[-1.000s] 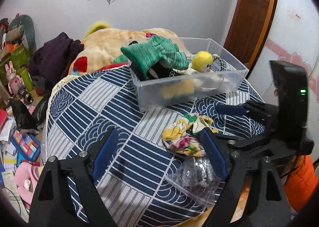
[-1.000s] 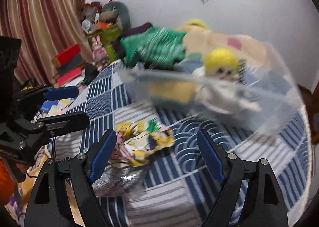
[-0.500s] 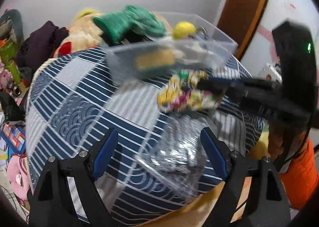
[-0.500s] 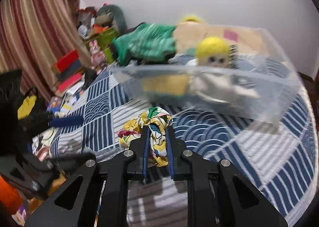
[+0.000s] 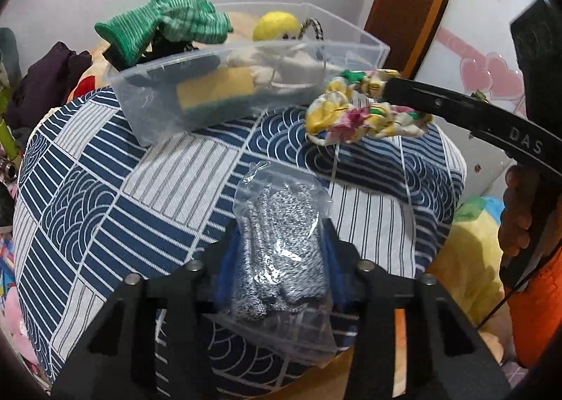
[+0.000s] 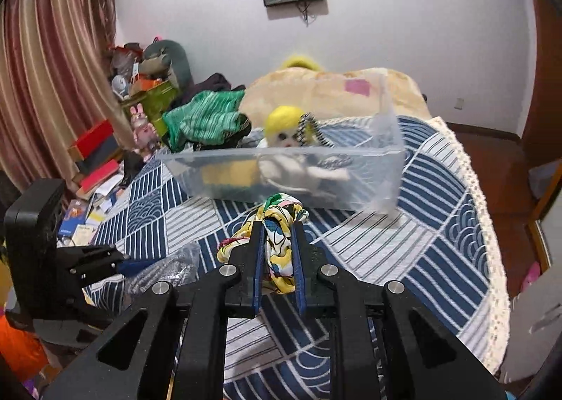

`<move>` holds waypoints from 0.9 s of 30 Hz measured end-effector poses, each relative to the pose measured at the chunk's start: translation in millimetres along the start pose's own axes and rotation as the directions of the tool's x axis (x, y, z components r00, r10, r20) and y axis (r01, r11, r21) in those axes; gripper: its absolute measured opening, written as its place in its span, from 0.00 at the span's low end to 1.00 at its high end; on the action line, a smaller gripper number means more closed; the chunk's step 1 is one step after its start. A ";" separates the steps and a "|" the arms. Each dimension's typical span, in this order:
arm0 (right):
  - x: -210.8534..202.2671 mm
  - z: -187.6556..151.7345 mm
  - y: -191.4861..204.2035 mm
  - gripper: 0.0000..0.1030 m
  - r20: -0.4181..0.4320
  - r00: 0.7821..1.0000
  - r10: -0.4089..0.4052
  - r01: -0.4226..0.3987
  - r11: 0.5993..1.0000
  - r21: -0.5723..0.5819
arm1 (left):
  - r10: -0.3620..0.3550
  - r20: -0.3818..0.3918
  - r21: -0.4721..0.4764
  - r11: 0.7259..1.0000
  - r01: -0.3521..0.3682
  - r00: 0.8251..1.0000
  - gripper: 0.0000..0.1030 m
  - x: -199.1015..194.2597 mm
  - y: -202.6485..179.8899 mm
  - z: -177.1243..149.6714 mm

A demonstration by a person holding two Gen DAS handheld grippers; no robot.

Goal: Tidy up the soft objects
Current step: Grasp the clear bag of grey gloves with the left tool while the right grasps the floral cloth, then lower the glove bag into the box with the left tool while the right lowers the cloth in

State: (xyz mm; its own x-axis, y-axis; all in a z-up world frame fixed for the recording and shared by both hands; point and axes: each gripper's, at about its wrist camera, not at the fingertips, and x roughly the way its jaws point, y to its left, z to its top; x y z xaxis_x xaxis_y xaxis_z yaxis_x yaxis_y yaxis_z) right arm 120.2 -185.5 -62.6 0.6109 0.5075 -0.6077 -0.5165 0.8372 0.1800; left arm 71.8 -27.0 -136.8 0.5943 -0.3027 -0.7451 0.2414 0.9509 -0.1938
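I am gripping one bagged grey knit [image 5: 281,252] in my left hand-held gripper [image 5: 279,259], one floral cloth [image 6: 277,242] in my right hand-held gripper [image 6: 277,259], before one clear plastic bin [image 6: 281,175].

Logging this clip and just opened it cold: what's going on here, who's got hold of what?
A person is sorting soft things on a blue patterned tablecloth. The right claw is shut on a floral cloth, held just in front of the clear plastic bin. The left claw grips a bagged grey knit item near the table's front edge. The bin already holds a green knit piece, a yellow-headed doll and a yellow sponge.
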 end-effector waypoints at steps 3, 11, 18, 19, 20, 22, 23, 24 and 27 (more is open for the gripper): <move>-8.1 3.4 -3.6 0.13 0.029 1.000 0.000 0.000 1.000 0.008 | 0.008 0.029 -0.007 1.000 -0.007 1.000 0.37 -8.3 3.6 8.8; -30.5 16.8 -9.5 0.13 0.112 0.994 -0.013 0.012 1.000 0.011 | 0.020 0.165 0.016 1.000 -0.022 0.986 0.37 -42.2 2.3 47.8; -42.0 38.8 -15.4 0.13 0.187 0.982 -0.037 0.036 0.999 0.011 | 0.010 0.292 0.010 1.000 -0.014 0.956 0.37 -64.1 8.0 86.6; -42.3 42.0 -15.9 0.13 0.195 0.980 -0.044 0.043 0.999 0.010 | 0.015 0.304 0.007 1.000 -0.018 0.952 0.37 -63.7 7.2 90.5; -42.0 46.1 -16.9 0.13 0.204 0.978 -0.049 0.048 0.999 0.010 | 0.016 0.314 0.005 1.000 -0.018 0.949 0.37 -62.6 7.2 96.7; -40.0 52.5 -18.0 0.13 0.215 0.974 -0.066 0.065 0.998 0.010 | 0.015 0.333 -0.004 1.000 -0.014 0.943 0.37 -59.1 8.8 111.9; -38.3 54.8 -18.4 0.13 0.217 0.973 -0.075 0.075 0.997 0.008 | 0.014 0.339 -0.010 1.000 -0.011 0.941 0.37 -56.5 11.0 117.0; -36.2 57.6 -18.8 0.13 0.217 0.972 -0.087 0.088 0.996 0.005 | 0.015 0.344 -0.017 1.000 -0.010 0.939 0.37 -53.3 12.2 118.3; -27.1 62.6 -18.6 0.13 0.210 0.970 -0.121 0.128 0.992 -0.019 | 0.051 0.345 -0.049 0.998 -0.036 0.937 0.37 -38.0 18.7 127.6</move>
State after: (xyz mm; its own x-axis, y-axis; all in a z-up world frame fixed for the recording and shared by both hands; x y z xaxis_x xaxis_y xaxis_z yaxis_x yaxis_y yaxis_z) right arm 150.8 -202.1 -1.0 0.7811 0.4341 -0.4488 -0.4458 0.8910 0.0859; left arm 151.6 -6.0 -30.7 0.8337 -0.2578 -0.4883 0.1821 0.9632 -0.1976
